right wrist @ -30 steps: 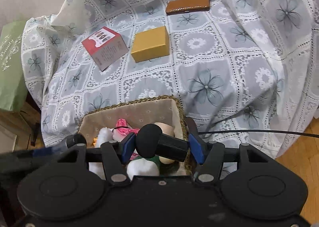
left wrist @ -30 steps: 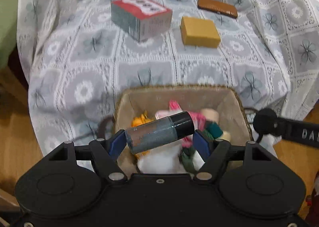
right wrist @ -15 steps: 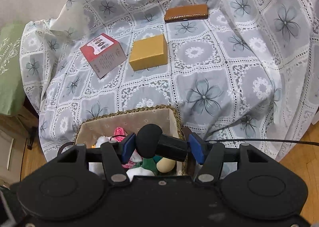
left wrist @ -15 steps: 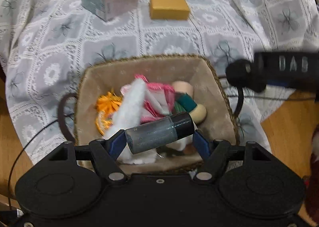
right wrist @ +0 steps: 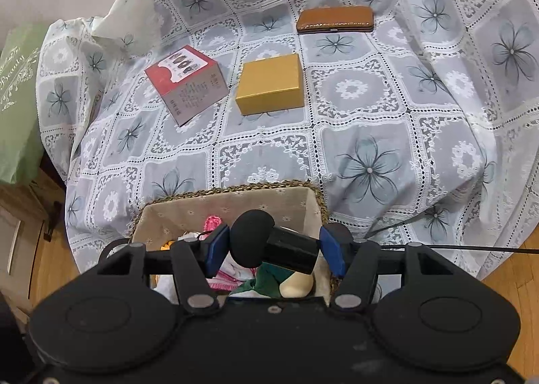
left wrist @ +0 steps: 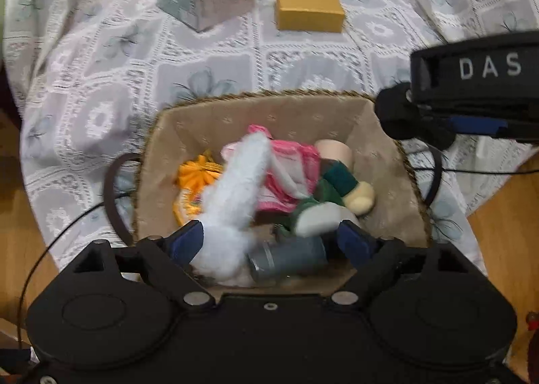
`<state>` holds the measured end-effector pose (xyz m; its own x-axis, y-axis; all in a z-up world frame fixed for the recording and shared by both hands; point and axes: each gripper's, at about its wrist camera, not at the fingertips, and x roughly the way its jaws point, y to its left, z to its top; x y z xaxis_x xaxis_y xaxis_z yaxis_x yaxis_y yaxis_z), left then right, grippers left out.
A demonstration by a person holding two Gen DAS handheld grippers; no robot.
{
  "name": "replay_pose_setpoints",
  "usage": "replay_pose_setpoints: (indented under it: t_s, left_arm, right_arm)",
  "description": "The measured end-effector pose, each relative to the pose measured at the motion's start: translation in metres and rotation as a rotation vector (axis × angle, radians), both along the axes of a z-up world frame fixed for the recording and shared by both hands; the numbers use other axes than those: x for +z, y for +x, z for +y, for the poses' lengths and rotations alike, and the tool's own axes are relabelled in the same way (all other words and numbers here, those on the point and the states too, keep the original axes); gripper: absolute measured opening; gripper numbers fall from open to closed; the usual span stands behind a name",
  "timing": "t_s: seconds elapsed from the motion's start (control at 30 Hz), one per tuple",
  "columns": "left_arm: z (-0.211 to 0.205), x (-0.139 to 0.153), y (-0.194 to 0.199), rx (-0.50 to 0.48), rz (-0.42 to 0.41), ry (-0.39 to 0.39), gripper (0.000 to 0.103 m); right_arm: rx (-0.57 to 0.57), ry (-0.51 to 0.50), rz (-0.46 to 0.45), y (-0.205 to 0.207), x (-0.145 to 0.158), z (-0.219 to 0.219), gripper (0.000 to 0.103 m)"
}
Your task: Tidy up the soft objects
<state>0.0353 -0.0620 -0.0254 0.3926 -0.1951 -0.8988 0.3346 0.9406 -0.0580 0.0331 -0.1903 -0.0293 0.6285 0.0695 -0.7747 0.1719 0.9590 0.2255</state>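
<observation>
I am holding the left gripper [left wrist: 269, 235] low over the near wall of the basket [left wrist: 269, 114], and its fingers are standing spread apart. Between them, a little below, a grey bottle [left wrist: 289, 257] is lying in the basket. Its long axis is running across, from one finger toward the other, and as far as I can see it is touching neither pad. A white plush [left wrist: 235, 188] is leaning against the inner side of the left finger and is reaching forward and up over the other soft toys.

The right gripper [right wrist: 273, 245] is pinching a black mic [right wrist: 289, 250]. The foam head is pressing on its left pad and the tail on its right pad, so the long axis is also lying crosswise to the fingers. From this gripper the basket is lying straight ahead and below, and the mic is hanging over the right part of it, close to the right wall.

I am judging that the mic is the next thing to go down, and the right gripper is the nearer one for that. Since the mic is sitting so near the right wall, I am thinking a small shift to the left before opening is safer, or the tail can catch the rim.
</observation>
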Motion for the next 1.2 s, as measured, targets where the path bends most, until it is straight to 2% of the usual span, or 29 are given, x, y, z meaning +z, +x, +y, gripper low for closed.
replay_pose_setpoints:
  t_s: [0.37,0.8,1.03,1.2]
  left_arm:
    - [0.024,0.006,0.0,0.118,-0.069,0.044,0.084]
    - [0.033,0.013,-0.003,0.174,-0.115,0.07,0.086]
    - [0.035,0.013,-0.004,0.182,-0.109,0.076,0.088]
    - [0.039,0.014,-0.005,0.192,-0.103,0.072,0.088]
  right_arm:
    - [0.037,-0.025,-0.004,-0.002,0.0,0.009,0.059]
    - [0.052,-0.112,0.009,-0.026,-0.003,0.006,0.062]
    - [0.069,-0.141,0.017,-0.041,-0.006,0.01,0.077]
    - [0.054,-0.153,0.034,-0.046,-0.01,0.007,0.083]
